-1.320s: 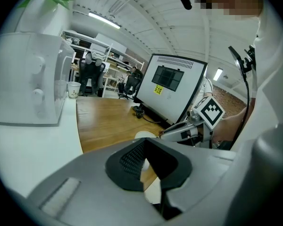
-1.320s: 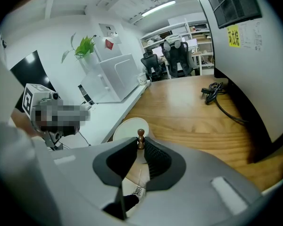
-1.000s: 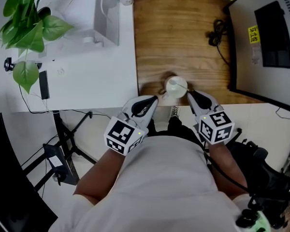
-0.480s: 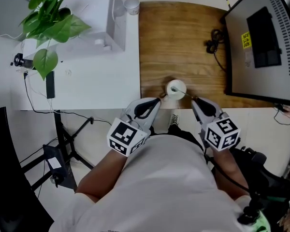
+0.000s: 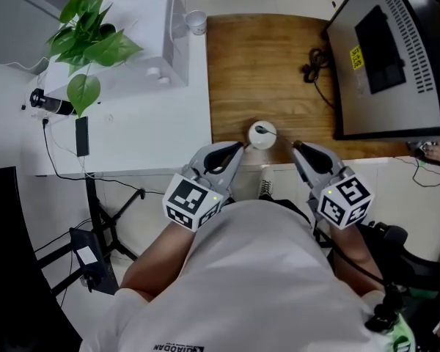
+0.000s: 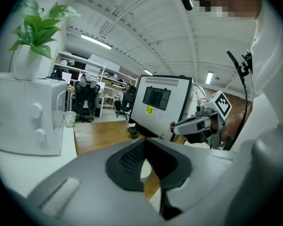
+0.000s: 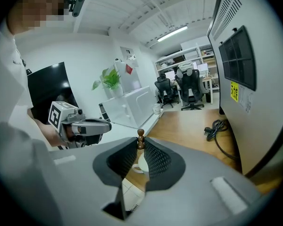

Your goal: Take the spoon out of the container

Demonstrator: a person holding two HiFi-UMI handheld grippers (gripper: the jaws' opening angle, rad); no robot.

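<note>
While I am holding both tools at the near edge of the desk [image 5: 279, 64]: the container [image 5: 262, 135] is sitting at lower centre of the head view, on the wood just inside that edge.
Spoon [image 7: 140, 138]: its brown knobbed end is sticking up at the tips of my right tool [image 5: 299, 151]. A dark part is showing in the container's mouth, so I am judging it not yet clear.
Long axis: it is slanting from the container down-right toward my right tool, so the way out is lying up along that line.
Right tool: its jaws are standing at a narrow gap and pinching the spoon's handle.
Left tool [image 5: 236, 149]: its jaws are standing slightly apart and gripping nothing, and the container is lying just up-right of it.
Nearer hand: both are flanking the container, and the right one is doing the holding.
Writing: a yellow label [image 5: 356, 55] is showing on the grey cabinet [image 5: 396, 64] at upper right, its characters too small for reading.
</note>
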